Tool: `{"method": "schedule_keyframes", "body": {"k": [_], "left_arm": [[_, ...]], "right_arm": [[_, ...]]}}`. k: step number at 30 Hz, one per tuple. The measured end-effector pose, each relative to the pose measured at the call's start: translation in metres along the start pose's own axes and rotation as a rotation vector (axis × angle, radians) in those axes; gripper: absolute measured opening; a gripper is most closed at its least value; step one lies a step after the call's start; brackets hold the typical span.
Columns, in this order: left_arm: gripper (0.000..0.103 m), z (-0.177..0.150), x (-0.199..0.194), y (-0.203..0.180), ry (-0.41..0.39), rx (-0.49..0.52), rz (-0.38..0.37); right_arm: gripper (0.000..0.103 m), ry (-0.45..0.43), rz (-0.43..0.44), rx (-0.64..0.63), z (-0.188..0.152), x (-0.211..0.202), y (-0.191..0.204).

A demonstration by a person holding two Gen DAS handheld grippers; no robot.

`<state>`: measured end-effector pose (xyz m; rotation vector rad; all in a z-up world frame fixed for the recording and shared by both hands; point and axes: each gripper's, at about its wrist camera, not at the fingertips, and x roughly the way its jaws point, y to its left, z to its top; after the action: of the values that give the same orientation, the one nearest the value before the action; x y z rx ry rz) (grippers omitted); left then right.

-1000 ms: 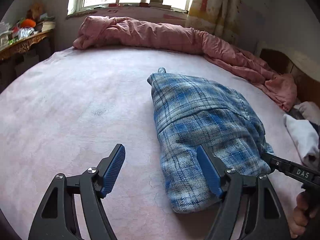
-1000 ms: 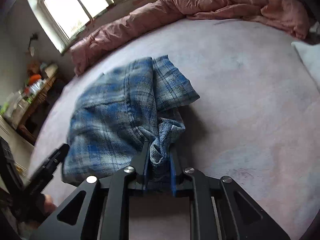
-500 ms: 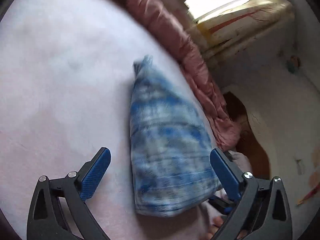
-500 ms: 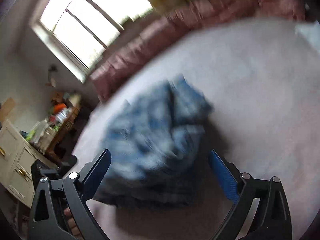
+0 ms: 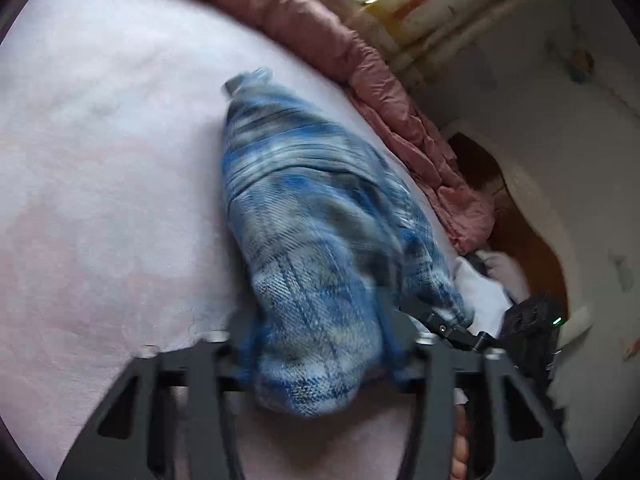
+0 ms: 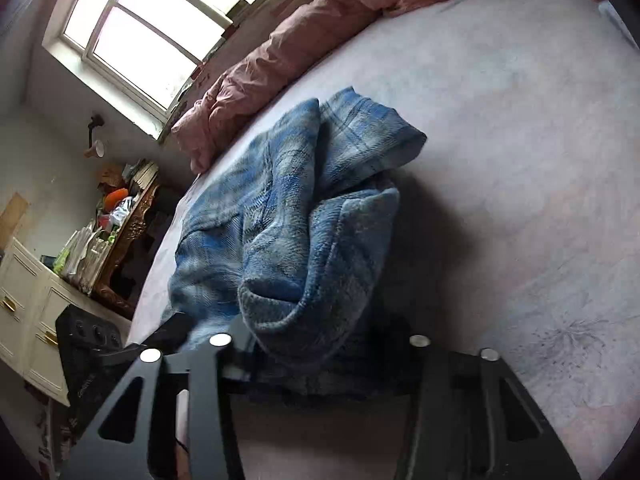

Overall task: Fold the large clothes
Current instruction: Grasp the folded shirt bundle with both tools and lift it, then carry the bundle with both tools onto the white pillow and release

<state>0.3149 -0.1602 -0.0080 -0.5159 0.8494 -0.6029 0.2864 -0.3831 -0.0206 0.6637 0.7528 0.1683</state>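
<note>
I judged the fold nearly done, with both tongs at the near end of the bundle to lift or shift it. The shirt [image 5: 316,240] lay folded on the bed [image 5: 100,160], near the pink quilt [image 5: 312,28]. Its near end bulged between the wide-set arms of the left tongs [image 5: 316,364]; cloth hid the tips, so I could not tell whether they gripped. The right tongs [image 6: 320,364] straddled a rolled edge likewise, grip unclear. Next I needed a firm, level hold on both corners.
</note>
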Motion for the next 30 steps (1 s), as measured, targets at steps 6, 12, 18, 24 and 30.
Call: {"method": "schedule_keyframes", "body": {"k": [6, 12, 18, 24, 30], "left_arm": [[0.031, -0.017, -0.024, -0.072, -0.139, 0.312, 0.069], [0.031, -0.016, -0.04, -0.15, -0.199, 0.429, -0.009], [0.031, -0.013, -0.019, -0.248, -0.208, 0.539, -0.176], [0.031, -0.025, 0.039, -0.335, -0.172, 0.617, -0.365], [0.032, -0.052, 0.114, -0.392, -0.098, 0.634, -0.486]], "right_arm": [[0.035, -0.139, -0.09, -0.157, -0.005, -0.053, 0.035], [0.035, -0.289, -0.124, -0.163, 0.006, -0.144, 0.04], [0.035, -0.467, -0.222, -0.173, 0.026, -0.255, 0.025], [0.035, -0.633, -0.384, -0.182, 0.04, -0.347, -0.022], [0.035, -0.762, -0.575, -0.155, 0.046, -0.389, -0.086]]}}
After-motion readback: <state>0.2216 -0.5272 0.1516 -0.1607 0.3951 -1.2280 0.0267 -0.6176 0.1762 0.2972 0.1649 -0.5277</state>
